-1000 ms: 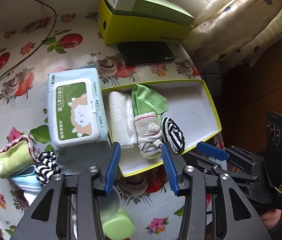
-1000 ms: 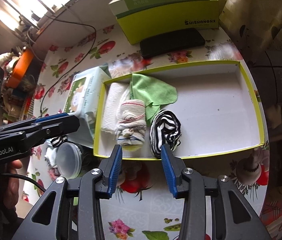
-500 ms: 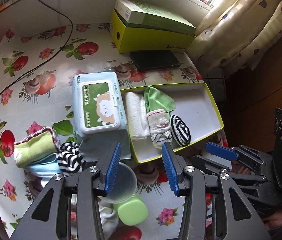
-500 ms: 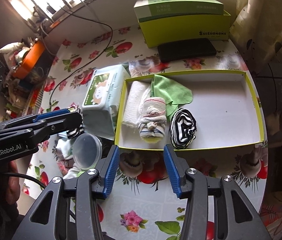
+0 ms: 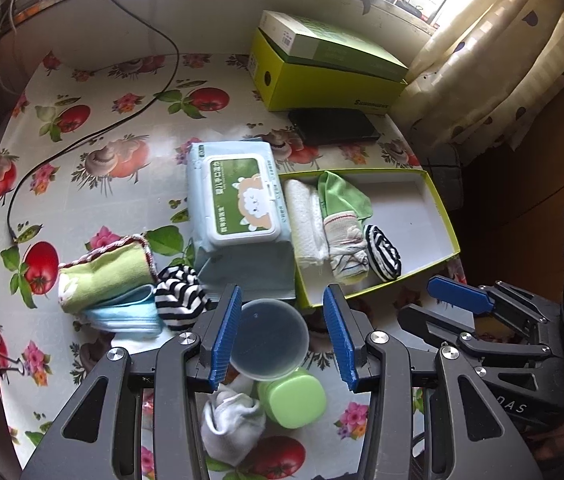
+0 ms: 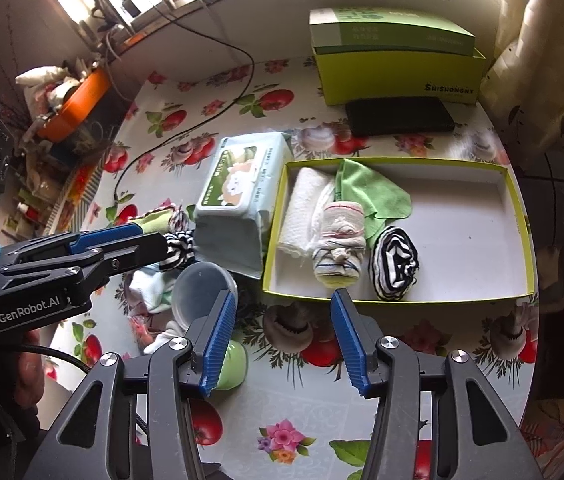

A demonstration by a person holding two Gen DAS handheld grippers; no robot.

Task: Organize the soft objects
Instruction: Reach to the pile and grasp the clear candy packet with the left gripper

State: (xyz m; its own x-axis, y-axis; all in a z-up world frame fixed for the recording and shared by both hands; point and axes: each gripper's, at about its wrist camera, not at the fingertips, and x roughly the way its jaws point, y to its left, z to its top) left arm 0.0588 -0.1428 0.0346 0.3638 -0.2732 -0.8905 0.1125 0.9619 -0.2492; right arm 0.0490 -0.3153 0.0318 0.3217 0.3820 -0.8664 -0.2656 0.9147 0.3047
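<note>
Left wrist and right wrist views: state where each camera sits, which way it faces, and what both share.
Left wrist: rides on the left tongs, looking forward and down over the clear cup and wipes pack; its own open blue fingers show, with the right tongs at the right.
Right wrist: rides on the right tongs, facing the yellow-rimmed tray; the left tongs and the hand holding them enter from the left.
Shared: tray, wipes pack, cup, striped roll.
</note>
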